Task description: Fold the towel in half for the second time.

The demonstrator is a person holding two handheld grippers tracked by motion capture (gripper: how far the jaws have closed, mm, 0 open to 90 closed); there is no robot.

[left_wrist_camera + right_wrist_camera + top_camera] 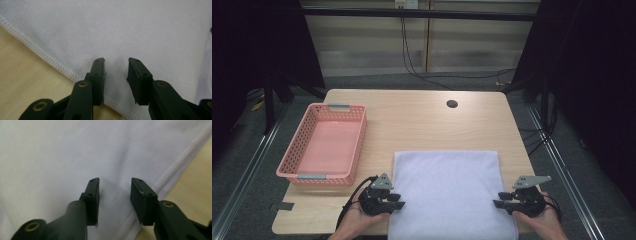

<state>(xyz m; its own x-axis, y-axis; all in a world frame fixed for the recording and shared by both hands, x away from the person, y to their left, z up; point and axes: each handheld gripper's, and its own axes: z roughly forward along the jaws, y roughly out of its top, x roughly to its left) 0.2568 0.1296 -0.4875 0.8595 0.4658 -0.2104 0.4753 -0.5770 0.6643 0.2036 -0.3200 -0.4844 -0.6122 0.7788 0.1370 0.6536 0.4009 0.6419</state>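
a white towel (448, 192), folded into a rectangle, lies flat on the near half of the wooden table (422, 120), its near edge reaching the table's front edge at six o'clock from the table's centre. the left gripper (398, 201) sits at the towel's nine o'clock side, low on its left edge, held in the person's left hand (362, 220), and points toward three o'clock across the cloth. the right gripper (498, 200) mirrors it at the towel's three o'clock side, held in the right hand (542, 222), and points toward nine o'clock. in the left gripper view the left gripper (116, 62) hovers over the stitched hem (50, 58), which runs from ten o'clock down to five o'clock; its jaws stand apart with a clear gap and bare white cloth showing between them — nothing is pinched. whether the tips touch the fabric i cannot tell. in the right gripper view the right gripper (115, 181) is likewise parted over the towel (75, 157), whose layered folded edge runs from two o'clock down to six o'clock just beside the right-hand jaw, with bare table beyond it; the cloth lies loose between the jaws — no grip there either. a pink perforated basket (292, 167) stands on the table at about ten o'clock from the towel, near the left edge and apart from the cloth. a small dark round hole (452, 104) sits in the tabletop at twelve o'clock, well apart from the towel's far edge.
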